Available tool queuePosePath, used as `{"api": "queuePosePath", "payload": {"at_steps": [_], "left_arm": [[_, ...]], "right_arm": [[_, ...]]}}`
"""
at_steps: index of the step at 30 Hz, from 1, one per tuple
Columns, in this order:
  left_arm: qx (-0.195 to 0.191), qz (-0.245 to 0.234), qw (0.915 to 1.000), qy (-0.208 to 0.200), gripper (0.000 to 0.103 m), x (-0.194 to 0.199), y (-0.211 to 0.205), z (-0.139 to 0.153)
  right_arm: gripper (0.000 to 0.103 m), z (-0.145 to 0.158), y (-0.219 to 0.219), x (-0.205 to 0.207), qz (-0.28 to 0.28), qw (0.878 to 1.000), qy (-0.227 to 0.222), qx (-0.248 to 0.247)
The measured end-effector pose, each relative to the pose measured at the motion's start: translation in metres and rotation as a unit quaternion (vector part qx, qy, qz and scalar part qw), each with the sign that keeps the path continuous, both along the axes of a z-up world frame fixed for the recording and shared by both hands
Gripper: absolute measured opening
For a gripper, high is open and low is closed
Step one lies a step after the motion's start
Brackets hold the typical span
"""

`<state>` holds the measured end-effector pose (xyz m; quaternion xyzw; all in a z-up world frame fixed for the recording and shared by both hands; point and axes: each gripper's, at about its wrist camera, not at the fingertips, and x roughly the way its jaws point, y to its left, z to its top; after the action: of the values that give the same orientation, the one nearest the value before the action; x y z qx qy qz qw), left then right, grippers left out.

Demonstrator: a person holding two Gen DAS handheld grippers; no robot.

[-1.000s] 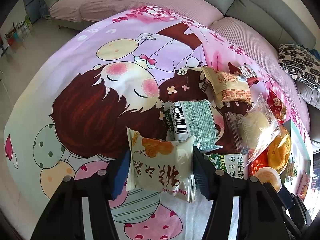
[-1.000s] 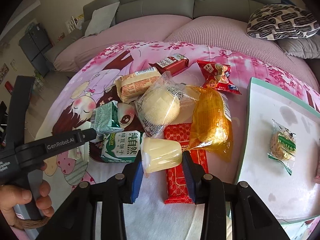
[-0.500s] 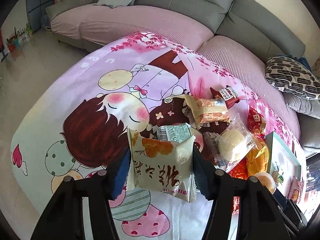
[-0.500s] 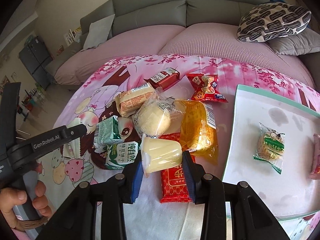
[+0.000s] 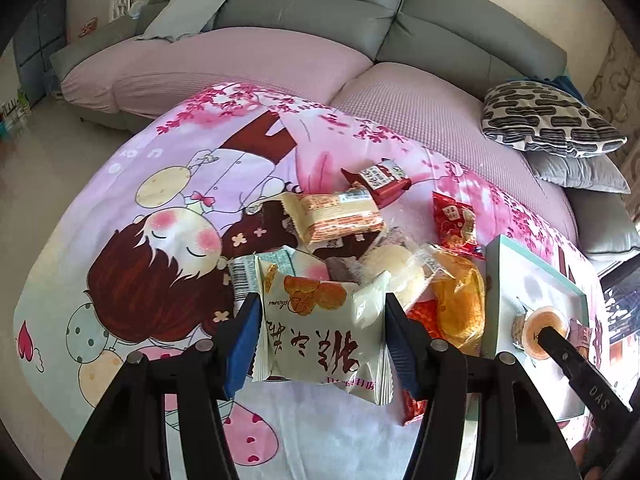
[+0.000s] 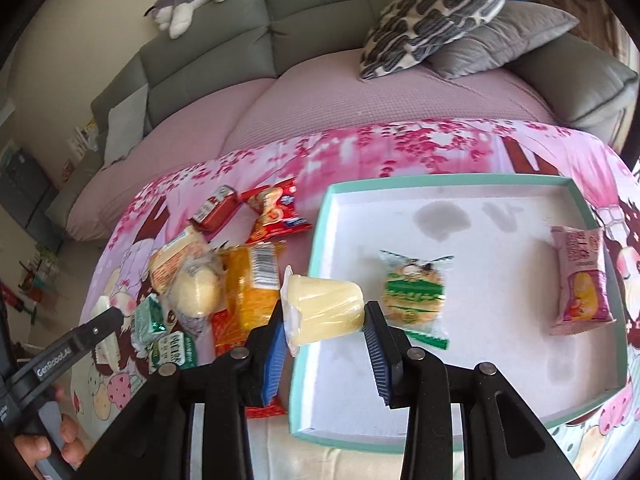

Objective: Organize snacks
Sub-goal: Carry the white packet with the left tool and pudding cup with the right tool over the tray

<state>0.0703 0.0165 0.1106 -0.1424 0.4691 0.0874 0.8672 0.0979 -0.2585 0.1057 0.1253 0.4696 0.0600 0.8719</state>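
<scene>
My left gripper (image 5: 320,340) is shut on a white snack packet (image 5: 320,332) with an orange picture and holds it above the pile of snacks (image 5: 400,248) on the cartoon cloth. My right gripper (image 6: 325,322) is shut on a pale yellow jelly cup (image 6: 320,308), held over the left edge of the teal-rimmed tray (image 6: 320,248). The tray holds a green packet (image 6: 414,292) and a pink packet (image 6: 580,280). The jelly cup also shows in the left wrist view (image 5: 544,332) over the tray (image 5: 492,280).
Loose snacks lie left of the tray: an orange packet (image 6: 252,284), a round bun in clear wrap (image 6: 196,292), red packets (image 6: 276,212) and green packets (image 6: 150,320). A grey sofa with pink covers (image 6: 320,92) and cushions (image 6: 436,16) stands behind.
My right gripper has carried the jelly cup rightwards from above the snack pile to over the tray's left edge. My left gripper has risen with its packet.
</scene>
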Motion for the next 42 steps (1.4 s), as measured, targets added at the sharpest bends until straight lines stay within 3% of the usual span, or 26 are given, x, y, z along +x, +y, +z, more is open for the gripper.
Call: {"api": "queuePosePath", "payload": {"at_steps": [10,15,21,32,42], "left_arm": [[0.016,-0.089,0.9957,-0.021,0.061,0.022,-0.071,0.019],[0.035,-0.146,0.9883,-0.027,0.061,0.039,-0.114,0.022],[0.026,-0.205,0.9782,-0.021,0.061,0.062,-0.16,0.011],[0.025,-0.261,0.9649,-0.02,0.061,0.106,-0.217,-0.017],[0.026,-0.268,0.9626,-0.026,0.062,0.126,-0.233,-0.038]], "right_arm": [[0.039,0.008,-0.092,-0.003,-0.108,0.994,-0.004,0.011],[0.04,0.011,-0.107,0.0,-0.123,0.992,-0.011,0.004],[0.04,0.008,-0.111,0.012,-0.126,0.992,-0.022,-0.023],[0.04,-0.012,-0.137,0.029,-0.154,0.988,-0.019,-0.001],[0.04,-0.032,-0.143,0.043,-0.154,0.988,0.0,0.006]]}}
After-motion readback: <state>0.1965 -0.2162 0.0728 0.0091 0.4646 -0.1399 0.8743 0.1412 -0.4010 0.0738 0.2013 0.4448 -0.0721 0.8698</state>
